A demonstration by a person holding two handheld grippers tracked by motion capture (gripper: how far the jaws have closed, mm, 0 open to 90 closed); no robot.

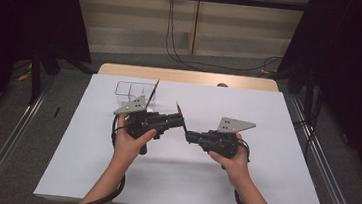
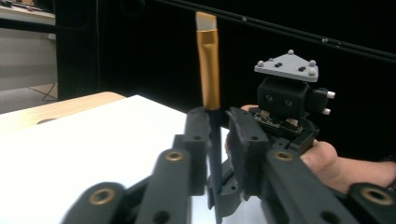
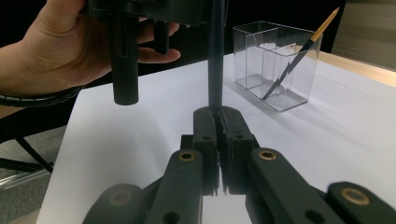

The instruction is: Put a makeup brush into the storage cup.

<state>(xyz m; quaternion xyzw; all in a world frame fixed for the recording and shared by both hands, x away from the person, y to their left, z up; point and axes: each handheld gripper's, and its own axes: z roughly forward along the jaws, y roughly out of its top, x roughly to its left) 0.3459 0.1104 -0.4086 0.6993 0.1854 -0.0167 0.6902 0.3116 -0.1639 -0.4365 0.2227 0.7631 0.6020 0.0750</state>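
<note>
Lighting: even overhead light, white table (image 1: 275, 141) bright, surround from 9 to 3 o'clock dark; soft short shadows under the hands. Glare: table washes out at 9 o'clock in the left gripper view. Focus: near links soft at 6 o'clock in both gripper views; brush (image 2: 208, 70) sharp.

The paintbrush (image 2: 208, 70) has a dark handle, gold ferrule and pale flat bristles. It stands upright at the centre of the left gripper view, its handle running down to the frame's bottom.
</note>
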